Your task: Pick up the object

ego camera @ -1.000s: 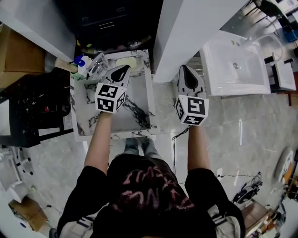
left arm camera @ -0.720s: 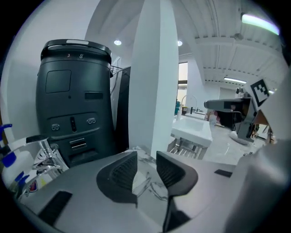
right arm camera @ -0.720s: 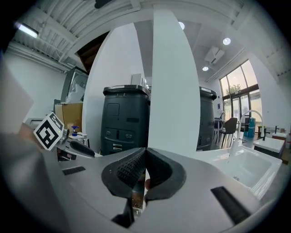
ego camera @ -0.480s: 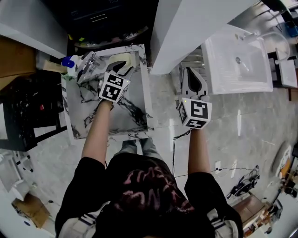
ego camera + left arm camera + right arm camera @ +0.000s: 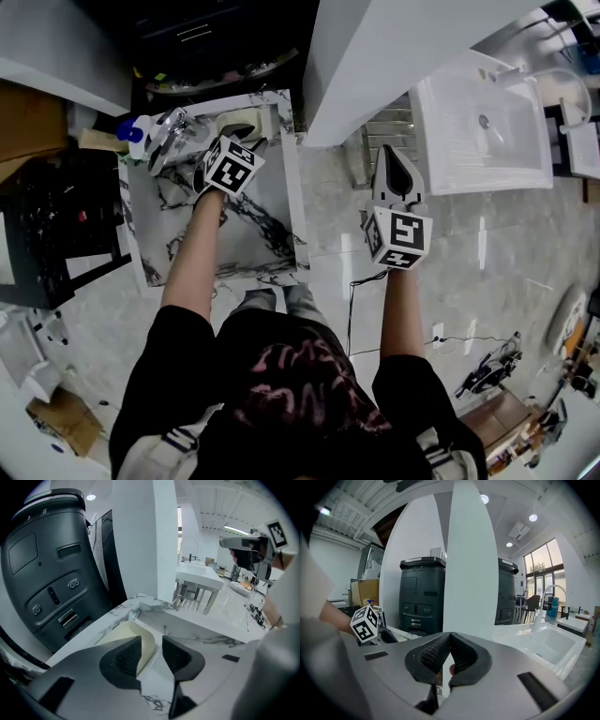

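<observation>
A cream, shallow rectangular object (image 5: pixel 246 120) lies at the far edge of the marble-topped table (image 5: pixel 258 230). My left gripper (image 5: pixel 242 142) hovers just short of it. In the left gripper view the jaws (image 5: pixel 151 641) are opening, pads apart. The cream object (image 5: pixel 126 637) lies on the marble just beyond them, partly hidden by the left pad, and nothing is pressed between the pads. My right gripper (image 5: pixel 392 157) hangs over the floor to the right of the table. Its jaws (image 5: pixel 449 638) are shut with nothing held.
A blue-capped bottle (image 5: pixel 129 131) and a crinkled shiny wrapper (image 5: pixel 171 127) sit at the table's far left corner. A dark bin (image 5: pixel 47 573) stands behind the table. A white pillar (image 5: pixel 375 56) rises between the table and a white sink (image 5: pixel 483 122).
My left gripper has moved forward over the marble toward the cream object, and its jaws have gone from shut to apart. The right gripper has drifted slightly right.
</observation>
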A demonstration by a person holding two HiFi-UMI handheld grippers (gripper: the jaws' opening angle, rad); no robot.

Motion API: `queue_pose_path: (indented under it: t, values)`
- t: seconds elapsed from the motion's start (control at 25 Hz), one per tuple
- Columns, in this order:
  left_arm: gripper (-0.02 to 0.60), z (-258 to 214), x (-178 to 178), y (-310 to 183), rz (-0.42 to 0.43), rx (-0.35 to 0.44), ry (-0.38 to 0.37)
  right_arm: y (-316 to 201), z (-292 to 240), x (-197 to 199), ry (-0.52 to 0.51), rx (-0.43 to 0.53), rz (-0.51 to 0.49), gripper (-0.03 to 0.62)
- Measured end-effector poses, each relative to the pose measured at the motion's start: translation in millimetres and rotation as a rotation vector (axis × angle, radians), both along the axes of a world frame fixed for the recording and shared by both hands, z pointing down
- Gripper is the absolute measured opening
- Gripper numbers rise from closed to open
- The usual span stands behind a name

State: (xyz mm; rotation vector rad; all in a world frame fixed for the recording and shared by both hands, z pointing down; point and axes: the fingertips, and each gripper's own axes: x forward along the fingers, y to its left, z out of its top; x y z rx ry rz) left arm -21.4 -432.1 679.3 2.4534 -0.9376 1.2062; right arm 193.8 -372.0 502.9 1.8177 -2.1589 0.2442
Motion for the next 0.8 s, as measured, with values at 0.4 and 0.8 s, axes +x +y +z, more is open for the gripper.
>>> queue_pose_path:
  t: [0.4, 0.8]
  values:
    - [0.078, 12.9, 3.8, 2.4, 0.067, -0.013, -0.05, 8.5, 8.0, 15.9, 0.0, -0.021, 0.04, 0.015]
    - [0.037, -10.9, 3.4, 5.2, 0.004, 0.031, 0.011, 16.6, 1.9, 6.0, -0.009, -0.012, 0.023, 0.015]
